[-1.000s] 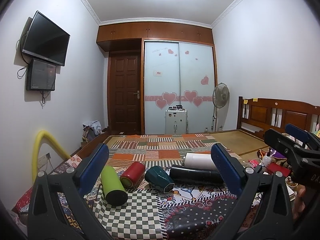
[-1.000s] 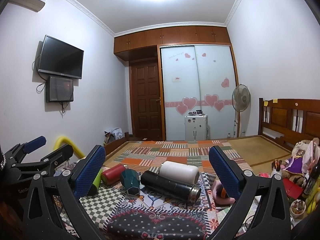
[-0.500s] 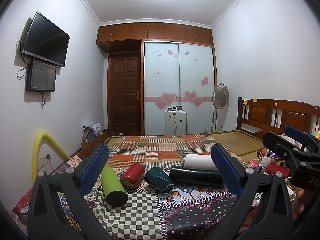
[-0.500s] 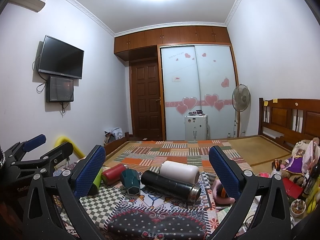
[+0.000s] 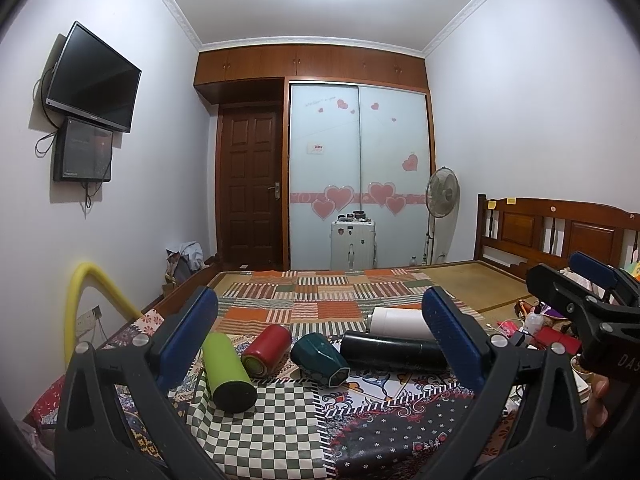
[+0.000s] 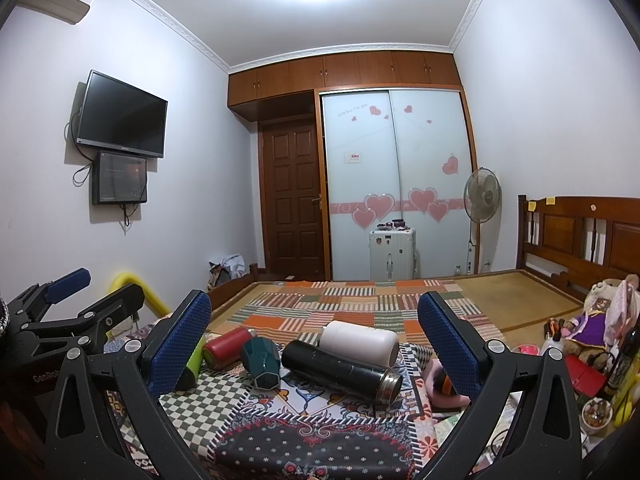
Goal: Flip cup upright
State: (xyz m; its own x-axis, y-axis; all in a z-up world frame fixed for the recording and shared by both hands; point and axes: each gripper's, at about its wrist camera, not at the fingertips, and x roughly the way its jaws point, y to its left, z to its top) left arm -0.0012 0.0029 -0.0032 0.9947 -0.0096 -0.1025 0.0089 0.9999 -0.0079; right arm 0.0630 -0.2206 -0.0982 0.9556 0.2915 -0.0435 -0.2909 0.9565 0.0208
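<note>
Several cups and flasks lie on their sides on the patterned cloth: a green one [image 5: 228,368], a red one [image 5: 267,345], a dark teal faceted one [image 5: 319,358], a long black flask [image 5: 394,351] and a white one [image 5: 400,318]. They also show in the right wrist view: red [image 6: 228,342], teal [image 6: 262,362], black [image 6: 340,365], white [image 6: 360,340]. My left gripper [image 5: 320,338] is open and empty, held back from the row. My right gripper [image 6: 314,340] is open and empty, also held back.
The cups rest on a checked and floral cloth [image 5: 276,420] at the bed's near end. Toys and small clutter [image 6: 592,332] sit at the right. A yellow tube [image 5: 86,300] arcs at the left. A wooden headboard [image 5: 560,232] stands at the right.
</note>
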